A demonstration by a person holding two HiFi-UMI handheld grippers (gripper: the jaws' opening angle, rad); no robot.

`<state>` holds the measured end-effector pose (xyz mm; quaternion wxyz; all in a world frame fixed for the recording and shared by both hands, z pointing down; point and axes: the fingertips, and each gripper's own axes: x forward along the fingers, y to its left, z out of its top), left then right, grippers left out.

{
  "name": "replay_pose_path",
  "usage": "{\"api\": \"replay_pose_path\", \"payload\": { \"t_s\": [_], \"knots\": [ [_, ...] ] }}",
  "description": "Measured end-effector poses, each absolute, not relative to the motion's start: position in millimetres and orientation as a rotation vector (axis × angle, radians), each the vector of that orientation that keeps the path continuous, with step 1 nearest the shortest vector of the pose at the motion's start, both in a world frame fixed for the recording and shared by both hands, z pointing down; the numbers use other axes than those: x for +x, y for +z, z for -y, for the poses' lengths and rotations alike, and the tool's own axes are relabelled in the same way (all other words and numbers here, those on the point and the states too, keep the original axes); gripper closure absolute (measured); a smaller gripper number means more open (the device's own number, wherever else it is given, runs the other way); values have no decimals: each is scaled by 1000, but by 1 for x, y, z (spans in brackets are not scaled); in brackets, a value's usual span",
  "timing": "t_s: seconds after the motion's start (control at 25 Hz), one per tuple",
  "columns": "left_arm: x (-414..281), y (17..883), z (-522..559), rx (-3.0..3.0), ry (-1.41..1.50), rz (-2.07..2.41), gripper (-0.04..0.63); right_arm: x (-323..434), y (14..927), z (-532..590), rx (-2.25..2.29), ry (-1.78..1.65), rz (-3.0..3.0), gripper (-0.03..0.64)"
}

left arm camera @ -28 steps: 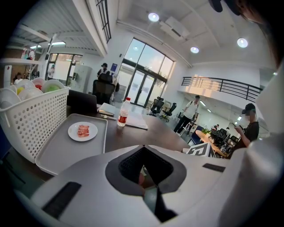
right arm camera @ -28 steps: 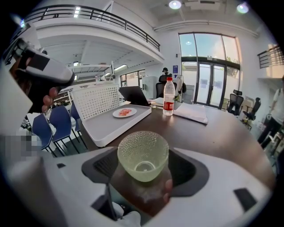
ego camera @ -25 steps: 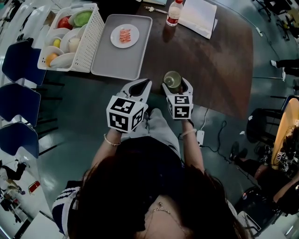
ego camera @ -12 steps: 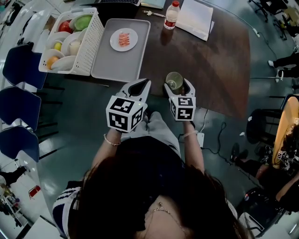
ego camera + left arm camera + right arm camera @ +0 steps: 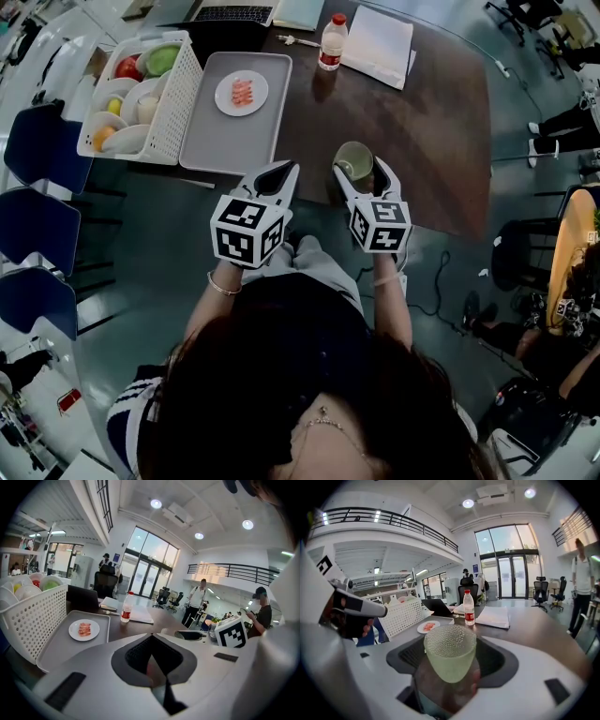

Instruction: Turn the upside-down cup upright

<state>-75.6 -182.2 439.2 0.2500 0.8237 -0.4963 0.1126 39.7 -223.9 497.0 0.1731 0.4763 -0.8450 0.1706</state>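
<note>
A pale green dimpled glass cup [image 5: 354,160] hangs above the near edge of the dark table [image 5: 431,141], and my right gripper [image 5: 362,172] is shut on it. In the right gripper view the cup [image 5: 450,656] stands between the jaws of the right gripper [image 5: 451,641], wide dimpled end uppermost and narrow end low by the pads. My left gripper [image 5: 278,174] hovers just left of it, off the table's edge, shut with nothing in it. The left gripper view shows the left gripper [image 5: 152,641] with its jaws together and the right gripper's marker cube [image 5: 230,632] beside it.
A grey tray [image 5: 211,141] carries a small plate of pink food [image 5: 242,93]. Left of it stands a white basket [image 5: 178,94] with fruit and bowls. A bottle [image 5: 330,44], papers [image 5: 378,45] and a laptop [image 5: 232,14] lie at the far side. Blue chairs [image 5: 37,225] line the left.
My right gripper has risen with the cup, lifting it off the table. The left gripper has stayed where it was, still shut.
</note>
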Motion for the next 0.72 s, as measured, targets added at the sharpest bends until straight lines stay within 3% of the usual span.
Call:
{"api": "replay_pose_path", "payload": {
  "t_s": [0.72],
  "knots": [
    [-64,426,194,2309,290,1320,594,61,391,214,1546,536,2666,273]
  ]
}}
